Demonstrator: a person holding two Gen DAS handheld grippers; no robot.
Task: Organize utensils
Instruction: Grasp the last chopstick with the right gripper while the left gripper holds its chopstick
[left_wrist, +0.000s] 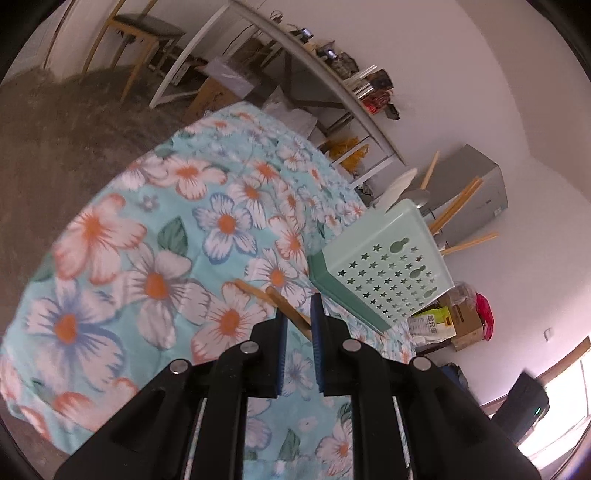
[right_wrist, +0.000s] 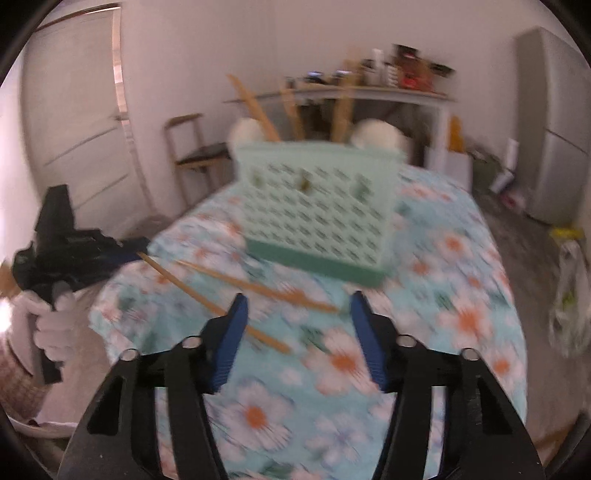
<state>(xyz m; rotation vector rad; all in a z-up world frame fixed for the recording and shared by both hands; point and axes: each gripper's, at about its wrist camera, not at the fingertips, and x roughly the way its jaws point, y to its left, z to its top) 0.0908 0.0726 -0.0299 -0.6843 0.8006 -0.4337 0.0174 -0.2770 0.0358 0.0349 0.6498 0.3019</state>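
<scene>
A mint-green perforated utensil basket (left_wrist: 388, 273) (right_wrist: 317, 210) stands on the floral tablecloth and holds several wooden chopsticks and white spoons. My left gripper (left_wrist: 300, 314) is shut on a wooden chopstick (left_wrist: 288, 308); it shows at the left of the right wrist view (right_wrist: 110, 247), with the chopstick (right_wrist: 214, 306) slanting from it over the cloth. A second chopstick (right_wrist: 258, 286) lies on the cloth before the basket. My right gripper (right_wrist: 297, 301) is open and empty, above the two chopsticks. The right wrist view is blurred.
The table (left_wrist: 147, 240) is covered by a blue floral cloth. A white shelf table with clutter (left_wrist: 332, 74) stands behind, a wooden chair (right_wrist: 195, 147) and a grey fridge (right_wrist: 550, 122) are nearby.
</scene>
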